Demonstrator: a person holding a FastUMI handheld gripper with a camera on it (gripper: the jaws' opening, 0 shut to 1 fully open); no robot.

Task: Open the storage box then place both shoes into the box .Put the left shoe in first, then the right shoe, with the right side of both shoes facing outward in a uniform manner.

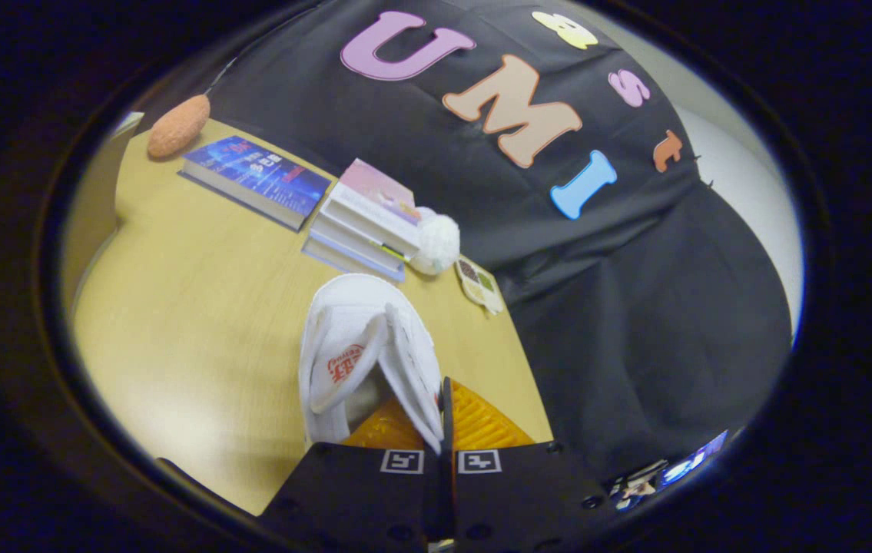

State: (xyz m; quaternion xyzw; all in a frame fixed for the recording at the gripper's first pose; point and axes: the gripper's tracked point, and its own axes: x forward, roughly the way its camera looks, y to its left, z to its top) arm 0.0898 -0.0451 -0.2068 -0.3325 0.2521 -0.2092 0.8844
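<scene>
A white slipper point(359, 353) with a red logo on its strap hangs just ahead of my fingers, its toe pointing away from me over the wooden table point(190, 322). My gripper point(443, 418) is shut on the slipper, with the thin edge of its upper pinched between the two fingers point(482, 422). The slipper's heel end is hidden behind the fingers.
Beyond the slipper, a stack of books point(366, 223) lies by the black cloth wall, with a white fluffy ball point(437, 242) and a small patterned packet point(479, 286) beside it. Farther off are a blue book point(259, 180) and an orange-brown oval pad point(178, 127).
</scene>
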